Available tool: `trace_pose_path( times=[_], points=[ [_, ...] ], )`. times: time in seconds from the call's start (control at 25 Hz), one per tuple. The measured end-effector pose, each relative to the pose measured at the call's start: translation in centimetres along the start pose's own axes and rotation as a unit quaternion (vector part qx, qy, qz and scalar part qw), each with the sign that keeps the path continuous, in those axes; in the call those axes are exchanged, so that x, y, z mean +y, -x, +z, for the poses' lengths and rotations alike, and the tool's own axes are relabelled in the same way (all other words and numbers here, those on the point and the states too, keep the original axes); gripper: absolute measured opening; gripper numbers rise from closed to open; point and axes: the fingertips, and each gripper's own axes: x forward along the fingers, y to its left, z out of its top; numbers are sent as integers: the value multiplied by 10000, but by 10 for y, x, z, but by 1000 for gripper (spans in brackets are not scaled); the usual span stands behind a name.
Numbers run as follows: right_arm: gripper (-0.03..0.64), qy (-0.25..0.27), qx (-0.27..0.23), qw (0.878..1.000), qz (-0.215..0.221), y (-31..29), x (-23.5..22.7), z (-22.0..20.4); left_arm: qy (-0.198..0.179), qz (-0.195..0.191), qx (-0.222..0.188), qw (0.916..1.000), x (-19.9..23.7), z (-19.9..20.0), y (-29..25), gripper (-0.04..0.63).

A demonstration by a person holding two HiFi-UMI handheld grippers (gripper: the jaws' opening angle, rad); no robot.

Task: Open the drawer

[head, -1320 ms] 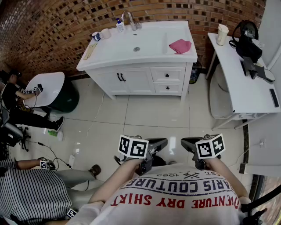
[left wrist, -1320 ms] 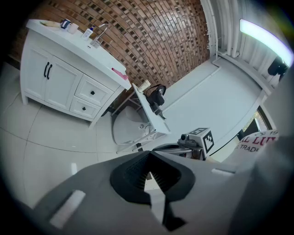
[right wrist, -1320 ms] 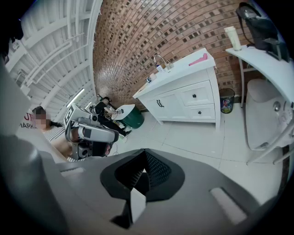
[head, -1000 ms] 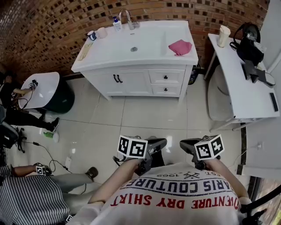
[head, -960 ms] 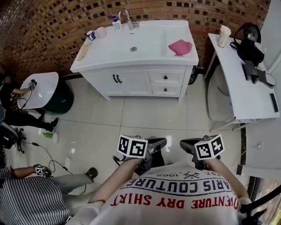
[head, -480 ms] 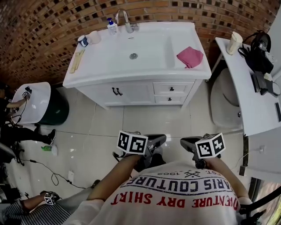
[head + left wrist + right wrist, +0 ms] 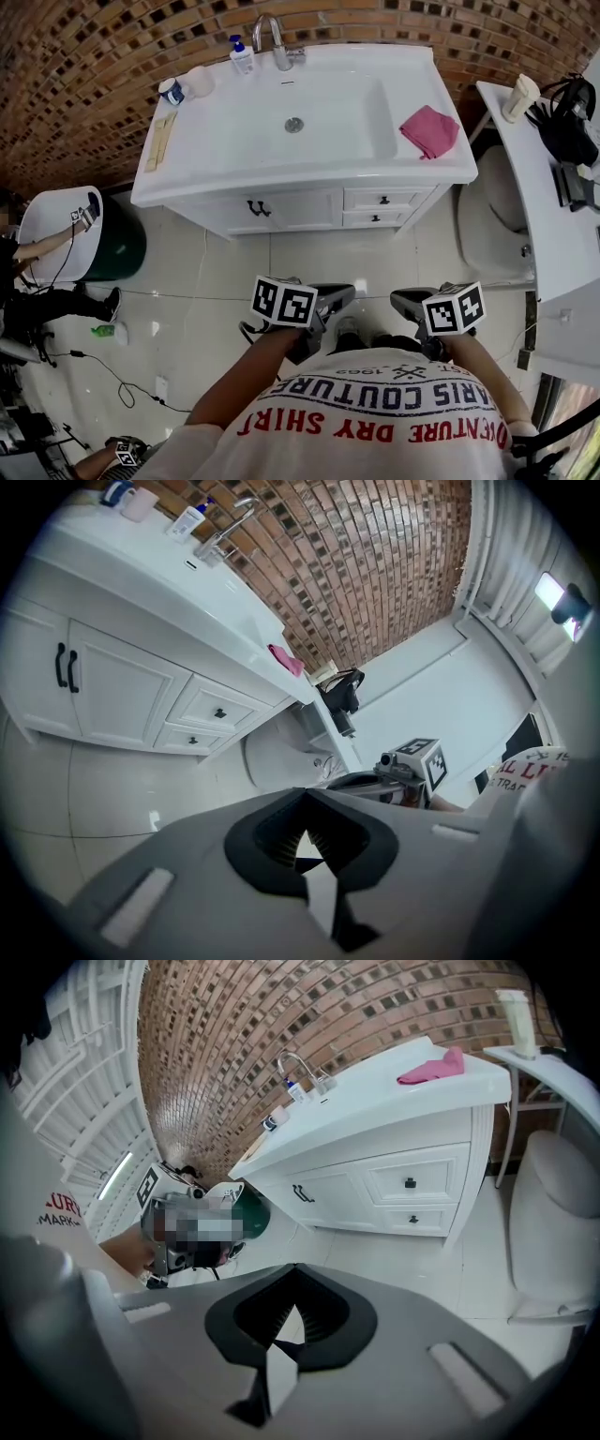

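Observation:
A white vanity (image 7: 309,187) stands ahead against the brick wall. At its right are two small drawers with black knobs, the upper drawer (image 7: 383,199) above the lower drawer (image 7: 375,218); both are closed. They also show in the left gripper view, upper drawer (image 7: 219,713), and in the right gripper view, upper drawer (image 7: 410,1182). My left gripper (image 7: 334,300) and right gripper (image 7: 409,302) hang close to my chest, well short of the vanity over the tiled floor. Each has its jaws together with nothing between them: left gripper (image 7: 302,841), right gripper (image 7: 286,1321).
A pink cloth (image 7: 429,130), a faucet (image 7: 274,42) and a soap bottle (image 7: 241,56) sit on the vanity top. Left of the drawers are cupboard doors (image 7: 259,208) with black handles. A white table (image 7: 544,197) and a round seat (image 7: 492,220) stand at the right. A green bin (image 7: 117,248) is at the left.
I have walked toward the vanity, which now looks bigger and nearer. Both grippers came forward with me and stayed shut. The people at the left have slid out of view.

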Motion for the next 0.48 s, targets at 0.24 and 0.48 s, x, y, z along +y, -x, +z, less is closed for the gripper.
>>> trace_pose_path(
  times=[0.24,0.48],
  points=[
    [6,-48,122,9999,1,-10,-4,5,126,-28,-18,9999,10,9,-2,-6],
    [6,13,160,9997,-168,-10,-24,18,181,-33,27,9998,8,14,-8,-6]
  ],
)
